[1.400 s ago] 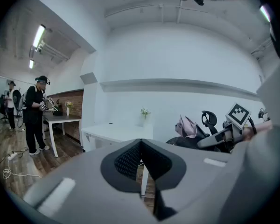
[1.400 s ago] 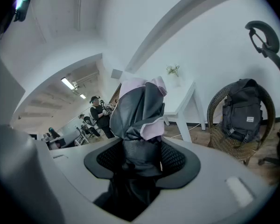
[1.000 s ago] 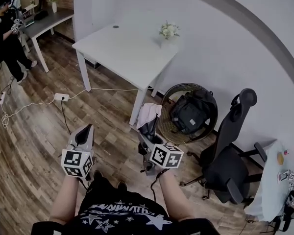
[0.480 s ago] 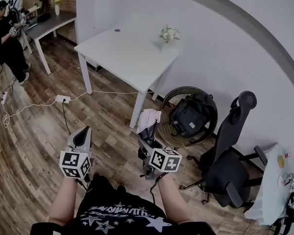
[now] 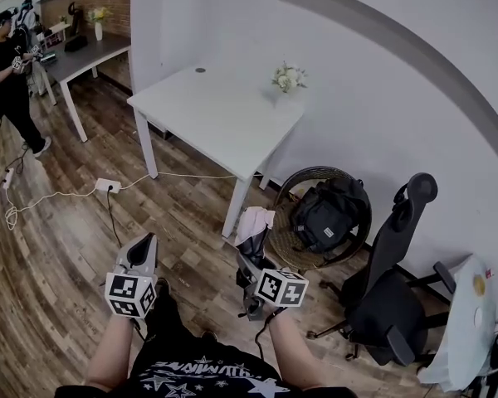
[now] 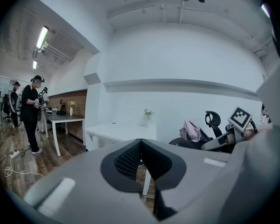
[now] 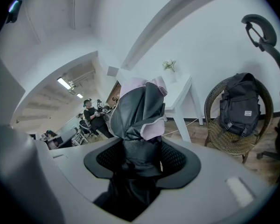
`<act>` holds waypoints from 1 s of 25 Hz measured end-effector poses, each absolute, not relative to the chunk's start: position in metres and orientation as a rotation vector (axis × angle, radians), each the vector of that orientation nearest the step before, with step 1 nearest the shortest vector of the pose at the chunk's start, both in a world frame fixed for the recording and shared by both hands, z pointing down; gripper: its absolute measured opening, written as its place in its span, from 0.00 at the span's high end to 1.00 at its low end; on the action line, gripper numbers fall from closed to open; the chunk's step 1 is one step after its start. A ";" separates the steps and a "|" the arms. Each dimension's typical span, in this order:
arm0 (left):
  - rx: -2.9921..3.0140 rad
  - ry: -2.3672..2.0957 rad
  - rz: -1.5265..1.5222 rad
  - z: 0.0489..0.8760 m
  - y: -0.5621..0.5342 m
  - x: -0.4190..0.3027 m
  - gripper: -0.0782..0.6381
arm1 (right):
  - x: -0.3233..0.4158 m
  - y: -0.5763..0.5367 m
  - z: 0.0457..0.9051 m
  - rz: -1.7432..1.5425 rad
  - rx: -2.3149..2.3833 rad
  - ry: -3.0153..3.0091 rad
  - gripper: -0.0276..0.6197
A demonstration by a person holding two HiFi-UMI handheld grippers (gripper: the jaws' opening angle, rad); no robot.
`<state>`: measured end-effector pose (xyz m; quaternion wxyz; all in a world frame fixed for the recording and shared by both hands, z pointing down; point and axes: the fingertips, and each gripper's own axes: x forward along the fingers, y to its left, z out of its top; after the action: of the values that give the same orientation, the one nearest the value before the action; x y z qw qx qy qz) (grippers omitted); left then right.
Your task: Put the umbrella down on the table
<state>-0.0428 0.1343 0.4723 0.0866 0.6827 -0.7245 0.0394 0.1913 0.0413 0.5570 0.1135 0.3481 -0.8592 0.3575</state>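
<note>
The right tool [image 5: 249,254] is clenched on the folded umbrella [image 5: 254,220], a dark bundle with pale pink lining. In the right gripper view the fabric fills the gap between the jaws and sticks up beyond their tips. The umbrella hangs in the air above the wooden floor [image 5: 58,247], not on the white surface [image 5: 207,110], which stands well apart at 12 o'clock from the tools. The left tool [image 5: 141,247] is at 9 o'clock from the right one, over the floor. Its jaws are pressed together with nothing between them, as the left gripper view shows. A small vase of flowers [image 5: 288,79] sits on the far edge of the white surface, near the wall. At 3 o'clock from the umbrella, just beside it, is a wicker chair [image 5: 289,237] holding a black backpack [image 5: 325,214]. A black office chair [image 5: 390,297] stands at 4 o'clock. A white power strip [image 5: 108,185] with its cable lies on the floor at 10 o'clock, and farther that way a person [image 5: 11,65] stands by a second desk [image 5: 87,52].
</note>
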 end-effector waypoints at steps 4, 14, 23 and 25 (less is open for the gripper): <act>2.044 -2.130 0.122 0.481 0.109 -0.064 0.89 | 0.173 0.022 0.565 1.065 1.041 -2.492 0.58; 2.114 -2.021 0.132 0.490 0.011 -0.144 0.89 | 0.099 -0.057 0.571 1.109 1.159 -2.437 0.58; 2.248 -1.874 0.155 0.486 -0.070 -0.206 0.89 | 0.039 -0.111 0.566 1.175 1.317 -2.384 0.58; 2.275 -1.837 0.160 0.488 -0.082 -0.217 0.89 | 0.030 -0.119 0.566 1.180 1.360 -2.369 0.58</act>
<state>-0.2171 -0.0820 0.4882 0.1065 0.7724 -0.6238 0.0542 0.0303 -0.1192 0.5657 0.0826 0.4556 -0.7934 0.3953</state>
